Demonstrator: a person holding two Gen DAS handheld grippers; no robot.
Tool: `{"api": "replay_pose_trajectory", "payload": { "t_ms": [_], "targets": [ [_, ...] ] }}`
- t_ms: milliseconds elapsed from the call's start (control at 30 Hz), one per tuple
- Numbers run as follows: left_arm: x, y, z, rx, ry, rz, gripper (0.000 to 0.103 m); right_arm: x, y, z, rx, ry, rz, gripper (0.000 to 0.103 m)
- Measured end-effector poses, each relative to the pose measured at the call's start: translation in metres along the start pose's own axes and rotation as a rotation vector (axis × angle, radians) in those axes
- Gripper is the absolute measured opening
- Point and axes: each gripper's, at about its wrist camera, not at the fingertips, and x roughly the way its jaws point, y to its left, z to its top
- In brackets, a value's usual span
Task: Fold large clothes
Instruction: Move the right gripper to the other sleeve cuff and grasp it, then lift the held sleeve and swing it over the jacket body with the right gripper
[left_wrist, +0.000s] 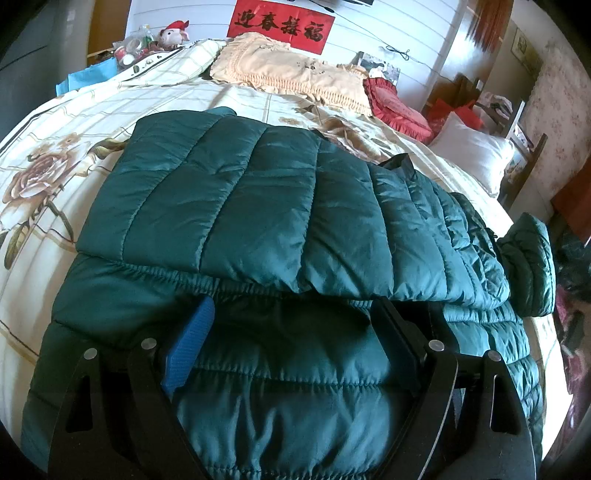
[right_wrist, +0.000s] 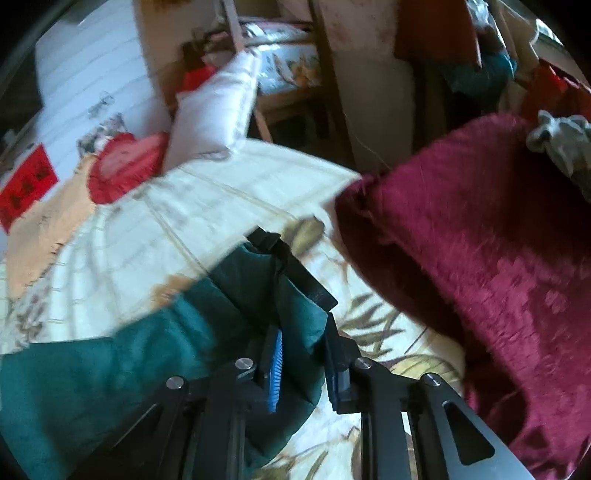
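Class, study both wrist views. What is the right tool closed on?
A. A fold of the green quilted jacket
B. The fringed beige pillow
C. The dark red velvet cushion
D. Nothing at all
A: the right tool has a fold of the green quilted jacket pinched between its pads.

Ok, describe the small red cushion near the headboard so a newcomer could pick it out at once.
Start at the bed with its floral cover and go to the headboard end. Between the peach fringed pillow and the plain white pillow lies the red cushion, the only one with a ruffled edge.
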Motion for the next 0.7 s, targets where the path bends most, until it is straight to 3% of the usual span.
{"api": "replay_pose_trajectory", "payload": {
  "t_ms": [233, 400, 700],
  "targets": [
    [0.001, -0.002, 0.001, 0.01, 0.009, 0.017, 0.086, -0.09, 0.017, 0.017, -0.071, -0.115, 0.12, 0.017],
    [-0.001, -0.012, 0.006, 0.051, 0.044, 0.07, 0.086, -0.159, 0.042, 0.026, -0.141, -0.194, 0.221, 0.017],
    [-0.044, -0.002, 0.024, 0.027, -0.005, 0.043, 0.086, -0.241, 0.117, 0.016, -0.281, -0.252, 0.447, 0.017]
  ]
}}
